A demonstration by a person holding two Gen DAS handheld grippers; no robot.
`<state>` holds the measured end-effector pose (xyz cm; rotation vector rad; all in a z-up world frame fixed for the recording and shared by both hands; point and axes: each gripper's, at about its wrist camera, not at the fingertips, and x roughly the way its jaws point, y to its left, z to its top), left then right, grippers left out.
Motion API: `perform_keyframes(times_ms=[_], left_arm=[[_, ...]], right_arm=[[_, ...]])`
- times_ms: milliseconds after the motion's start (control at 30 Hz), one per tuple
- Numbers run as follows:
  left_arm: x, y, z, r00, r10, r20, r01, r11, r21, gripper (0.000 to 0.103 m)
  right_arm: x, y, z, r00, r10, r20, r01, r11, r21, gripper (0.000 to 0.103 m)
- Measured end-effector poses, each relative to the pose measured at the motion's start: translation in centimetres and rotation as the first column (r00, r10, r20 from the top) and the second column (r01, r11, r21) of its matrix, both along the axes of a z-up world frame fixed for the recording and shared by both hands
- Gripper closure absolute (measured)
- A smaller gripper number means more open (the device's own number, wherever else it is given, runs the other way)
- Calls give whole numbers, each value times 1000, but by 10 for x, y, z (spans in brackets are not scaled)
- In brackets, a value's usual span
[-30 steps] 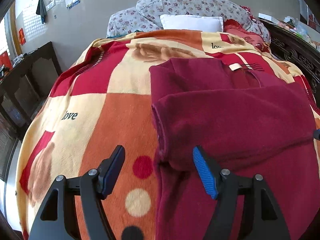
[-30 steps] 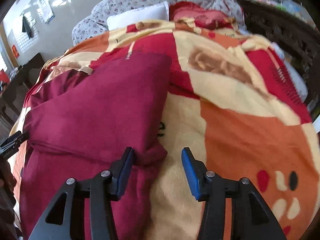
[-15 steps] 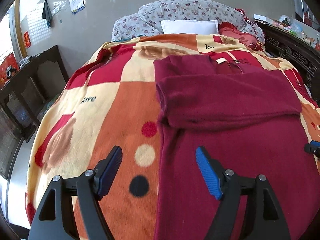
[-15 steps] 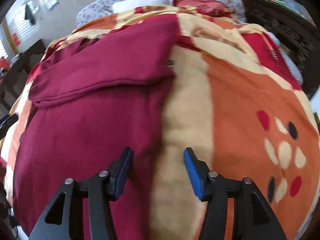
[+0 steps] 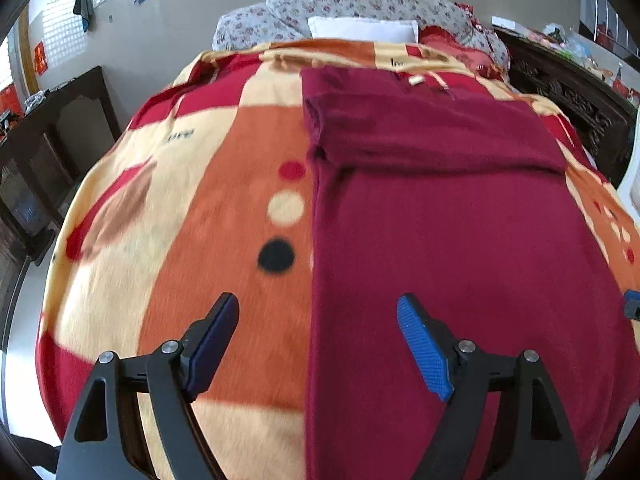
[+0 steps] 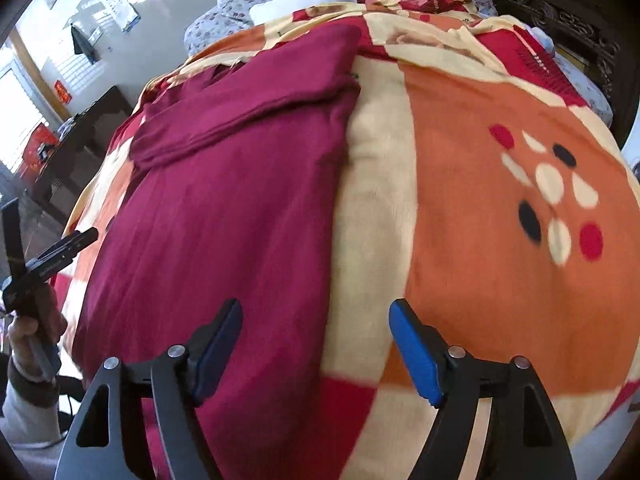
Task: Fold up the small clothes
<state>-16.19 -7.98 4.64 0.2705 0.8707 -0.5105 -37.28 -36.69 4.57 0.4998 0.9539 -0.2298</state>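
At the bottom of the left wrist view the left hand-held gripper (image 5: 318, 344) was seen with its jaws opening and nothing gripped; the left edge of the dark red garment (image 5: 440, 240) ran between the two fingers but lay flat on the bed, untouched. In the right wrist view the right hand-held gripper (image 6: 316, 348) was likewise opening and empty, set astride the garment's right edge (image 6: 240, 200). Compared with a second earlier, both grippers had been drawn back from the folded-over band toward the near hem, so that far more of the lower body of the garment was shown. This was judged to mean that the sleeve fold was done and released, and that the hem was to be taken next for the bottom-up fold.

Farther up the frame, the folded sleeves (image 5: 420, 136) lay across the chest as a thick band, with the collar label beyond. The garment rested right of centre on the patterned blanket (image 5: 208, 208). At the far end pillows (image 5: 360, 4) were piled, and dark furniture (image 5: 52, 136) stood at the left. Nothing was seen lying on the garment to obstruct the fold.
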Motion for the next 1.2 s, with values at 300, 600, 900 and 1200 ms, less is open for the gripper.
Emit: perform_keyframes(times_ms=[300, 600, 900, 1200], left_arm=[[-21, 38, -17, 991, 26, -134, -35, 997, -66, 22], [-40, 51, -27, 989, 42, -145, -47, 999, -26, 22], [-45, 47, -31, 993, 50, -111, -50, 999, 8, 18], [-44, 49, -33, 989, 44, -144, -44, 999, 4, 16]], right_arm=[[-26, 14, -4, 1000, 26, 10, -26, 995, 94, 20], [-24, 32, -10, 997, 71, 1, -71, 988, 136, 15], [-26, 43, -8, 996, 89, -8, -87, 989, 122, 13], [-28, 46, -12, 997, 78, 3, -78, 992, 99, 12]])
